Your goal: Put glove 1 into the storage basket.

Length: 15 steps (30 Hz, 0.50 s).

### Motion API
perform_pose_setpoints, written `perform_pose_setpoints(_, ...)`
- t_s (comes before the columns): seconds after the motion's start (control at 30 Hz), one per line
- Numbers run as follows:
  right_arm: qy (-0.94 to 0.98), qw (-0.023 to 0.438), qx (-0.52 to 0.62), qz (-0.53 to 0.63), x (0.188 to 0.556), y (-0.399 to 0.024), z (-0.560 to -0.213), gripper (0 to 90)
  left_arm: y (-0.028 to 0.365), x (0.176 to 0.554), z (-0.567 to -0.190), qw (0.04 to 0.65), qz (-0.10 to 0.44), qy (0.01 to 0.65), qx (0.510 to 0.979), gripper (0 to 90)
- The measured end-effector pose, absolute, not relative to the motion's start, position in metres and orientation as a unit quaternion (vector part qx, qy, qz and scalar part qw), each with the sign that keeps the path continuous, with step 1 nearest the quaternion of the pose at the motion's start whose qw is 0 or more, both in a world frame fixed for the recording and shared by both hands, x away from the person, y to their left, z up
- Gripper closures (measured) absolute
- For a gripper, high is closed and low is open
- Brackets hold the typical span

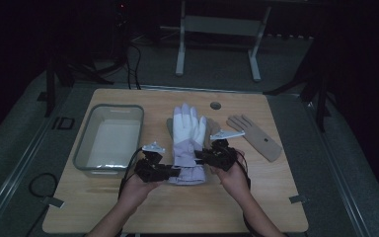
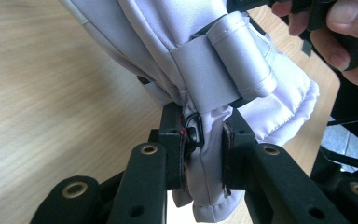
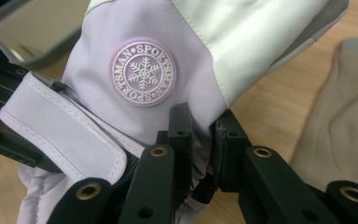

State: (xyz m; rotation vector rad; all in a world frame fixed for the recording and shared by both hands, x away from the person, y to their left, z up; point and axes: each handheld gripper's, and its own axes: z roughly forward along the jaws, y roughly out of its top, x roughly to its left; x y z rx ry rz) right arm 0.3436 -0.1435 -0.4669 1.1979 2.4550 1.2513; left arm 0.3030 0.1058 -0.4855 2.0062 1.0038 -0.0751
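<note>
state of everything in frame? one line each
Left tool: shut on the white glove's cuff.
Right tool: shut on the cuff's other side.
White glove: gripped at the cuff by both tools, fingers pointing away, strap fastened.
Tan glove: flat on the table, untouched.
Bin: upright, looks empty.
Table: wooden top.

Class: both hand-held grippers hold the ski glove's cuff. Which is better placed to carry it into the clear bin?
Left, probably. The left hand-held gripper pinches the ski glove on the side nearest the clear bin; the right hand-held gripper would cross over.
</note>
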Motion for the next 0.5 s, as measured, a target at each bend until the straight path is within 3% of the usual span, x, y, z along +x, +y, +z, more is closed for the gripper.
perform_pose_setpoints(0.5,0.816,0.083,0.371,0.436,0.361,-0.092,-0.429,79.6,0.157,0.315,-0.442,0.431,0.007,0.395,0.811,75.0)
